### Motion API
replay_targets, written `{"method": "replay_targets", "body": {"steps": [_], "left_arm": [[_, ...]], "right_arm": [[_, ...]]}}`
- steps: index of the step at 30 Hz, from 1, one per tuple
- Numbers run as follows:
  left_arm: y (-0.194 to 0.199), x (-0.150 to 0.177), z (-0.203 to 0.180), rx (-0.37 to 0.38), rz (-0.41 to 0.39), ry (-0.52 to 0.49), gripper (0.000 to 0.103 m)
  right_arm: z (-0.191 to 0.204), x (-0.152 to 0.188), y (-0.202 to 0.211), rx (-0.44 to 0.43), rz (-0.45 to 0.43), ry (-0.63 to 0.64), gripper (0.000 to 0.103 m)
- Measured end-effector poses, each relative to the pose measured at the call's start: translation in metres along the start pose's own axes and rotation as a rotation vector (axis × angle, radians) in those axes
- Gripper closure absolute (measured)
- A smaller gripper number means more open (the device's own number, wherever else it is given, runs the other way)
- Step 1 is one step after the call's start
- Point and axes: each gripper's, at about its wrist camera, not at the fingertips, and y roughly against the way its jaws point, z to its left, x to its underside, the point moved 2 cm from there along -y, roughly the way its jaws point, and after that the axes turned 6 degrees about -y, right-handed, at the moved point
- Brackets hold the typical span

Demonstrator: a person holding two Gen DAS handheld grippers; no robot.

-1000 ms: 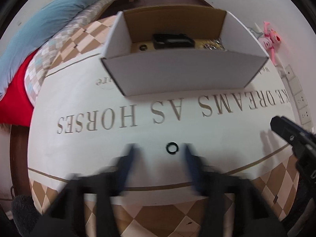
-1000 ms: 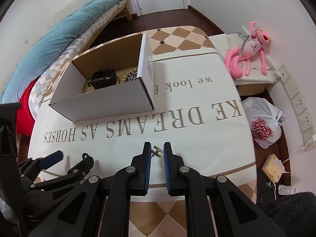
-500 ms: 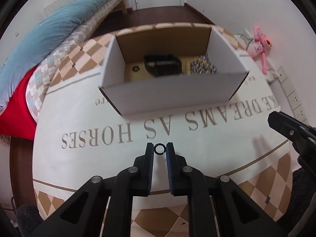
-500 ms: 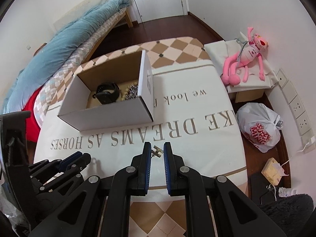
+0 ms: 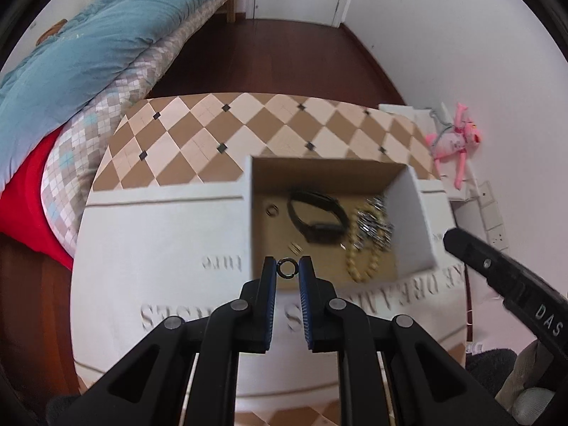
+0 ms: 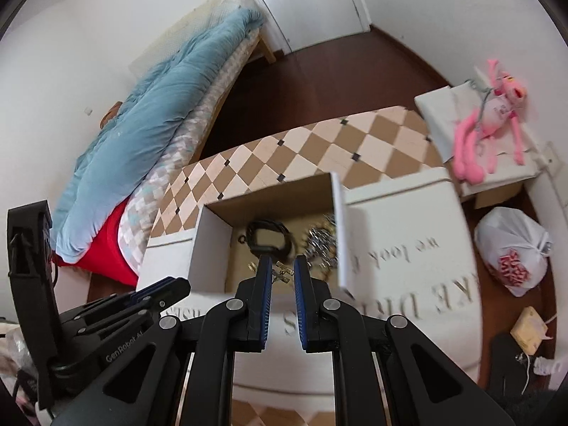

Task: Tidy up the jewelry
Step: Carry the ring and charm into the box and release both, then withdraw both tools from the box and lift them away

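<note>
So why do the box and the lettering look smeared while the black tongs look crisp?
Left wrist view: the tongs and the ring they grip are sharp, while the box and tablecloth print are motion-blurred. Right wrist view: sharp tongs, smeared box; the fisheye lens bends the room's edges.

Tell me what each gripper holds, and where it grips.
Left gripper pinches a dark ring across its outer edges. Right gripper pinches a small metal earring at its sides.

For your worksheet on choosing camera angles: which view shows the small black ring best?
The left wrist view: the ring sits pinched between the left gripper fingertips, centred and sharp, above the box. The right wrist view does not show it clearly.
</note>
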Motion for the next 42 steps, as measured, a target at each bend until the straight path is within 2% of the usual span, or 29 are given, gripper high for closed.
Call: {"method": "replay_targets", "body": {"steps": [4,5,7,9,10,12,13,15,17,18,20,22,23,24,32,42], "left_arm": [[-0.01,-0.02,0.01,-0.007,0.022,0.022,0.091],[-0.012,-0.025,0.014,-0.001,0.034,0.036,0.085],[-0.012,-0.033,0.019,0.001,0.035,0.052,0.068],[-0.005,-0.04,0.024,-0.023,0.009,0.059,0.032],[-0.003,-0.042,0.026,-0.023,0.002,0.061,0.029],[0.0,-0.044,0.031,-0.039,-0.003,0.068,0.027],[0.002,-0.044,0.034,-0.046,-0.003,0.073,0.026],[0.002,-0.043,0.038,-0.069,-0.003,0.077,0.01],[0.003,-0.036,0.041,-0.11,-0.006,0.076,0.005],[0.003,-0.034,0.043,-0.125,-0.004,0.075,0.005],[0.002,-0.023,0.045,-0.162,0.001,0.073,0.005],[0.0,-0.012,0.045,-0.175,0.01,0.075,0.004],[-0.001,-0.006,0.044,-0.181,0.015,0.073,0.004],[-0.002,-0.002,0.042,-0.184,0.017,0.07,0.004],[-0.001,0.017,0.022,-0.199,0.014,0.044,0.004],[0.032,0.023,0.01,-0.215,-0.028,0.036,0.004]], "right_arm": [[0.003,-0.017,-0.035,-0.014,0.105,-0.021,0.089],[0.003,-0.021,-0.043,-0.003,0.123,-0.032,0.089],[0.002,-0.027,-0.058,0.01,0.175,-0.038,0.089],[0.002,-0.032,-0.064,0.036,0.199,-0.045,0.087],[0.002,-0.034,-0.065,0.041,0.195,-0.036,0.086],[0.004,-0.037,-0.063,0.067,0.185,-0.009,0.079],[0.005,-0.039,-0.061,0.083,0.176,0.005,0.071],[0.005,-0.041,-0.058,0.1,0.169,0.017,0.063],[0.003,-0.041,-0.053,0.13,0.16,0.025,0.049],[0.003,-0.041,-0.05,0.161,0.146,0.039,0.045],[0.002,-0.04,-0.045,0.224,0.127,0.07,0.026],[0.001,-0.036,-0.04,0.28,0.114,0.103,0.013],[0.0,-0.033,-0.038,0.302,0.109,0.116,0.006],[0.001,-0.031,-0.037,0.329,0.106,0.132,0.004],[-0.001,-0.009,-0.033,0.476,0.097,0.204,0.001],[0.004,-0.001,-0.004,0.468,0.068,0.184,0.001]]}}
